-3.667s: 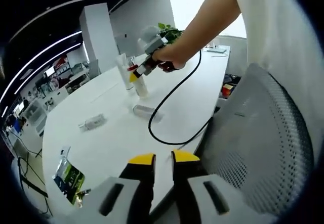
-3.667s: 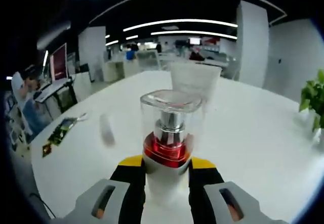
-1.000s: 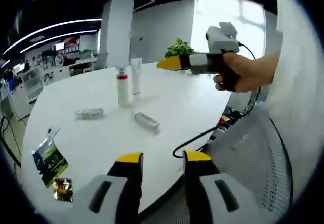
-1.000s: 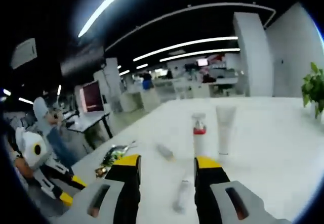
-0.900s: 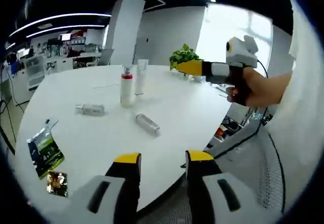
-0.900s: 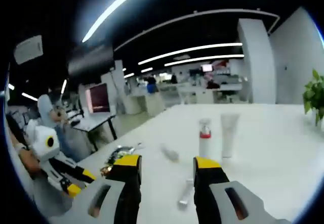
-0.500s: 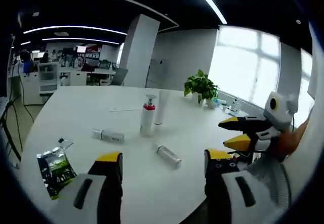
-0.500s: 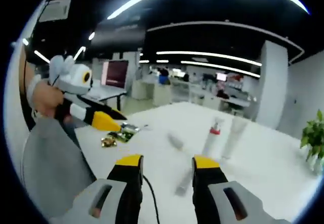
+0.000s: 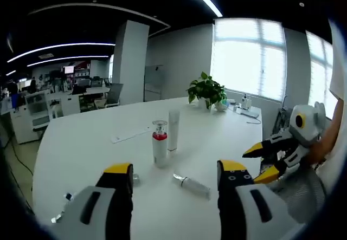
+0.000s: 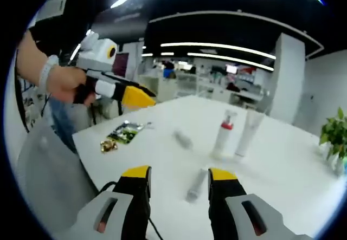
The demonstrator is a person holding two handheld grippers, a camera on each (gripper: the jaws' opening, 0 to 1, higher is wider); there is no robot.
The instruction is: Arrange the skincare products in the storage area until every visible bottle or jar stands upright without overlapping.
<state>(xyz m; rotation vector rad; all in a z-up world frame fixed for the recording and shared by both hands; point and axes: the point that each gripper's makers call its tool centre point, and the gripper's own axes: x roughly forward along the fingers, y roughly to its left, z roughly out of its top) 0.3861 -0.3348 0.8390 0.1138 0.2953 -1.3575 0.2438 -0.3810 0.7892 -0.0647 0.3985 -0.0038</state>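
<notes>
- While I hold both tongs up off the white table (image 9: 81,142), my left gripper (image 9: 173,169) rises from the bottom of the left gripper view with its yellow-tipped jaws spread wide and nothing between them.
- Just past those jaws a small grey tube (image 9: 191,183) lies flat on the table, and another small bottle (image 9: 135,180) lies beside the left jaw, partly hidden by it.
- Off to the side in that view my right hand (image 9: 324,145) grips the other tool at the table's edge, its yellow tips parted and pointing in over the table.
- Farther in, the red-collared pump bottle (image 9: 159,150) stands upright, with the white tube (image 9: 173,131) standing upright close behind it; I cannot tell whether they touch.
- Beyond them a potted plant (image 9: 206,90) sits near the far edge by the windows.
- In the right gripper view, my right gripper (image 10: 173,174) is likewise apart and empty, raised above the near table edge.
- Between its tips, further out, the grey tube (image 10: 196,186) lies on its side.
- To the side, my left hand (image 10: 59,83) holds its tool level, yellow tip aimed across the table.
- Below that tip lie a green sachet (image 10: 124,134) and a small gold packet (image 10: 109,145).
- Further back, a blurred lying bottle (image 10: 183,139), then the upright pump bottle (image 10: 223,135) and white tube (image 10: 246,127).
</notes>
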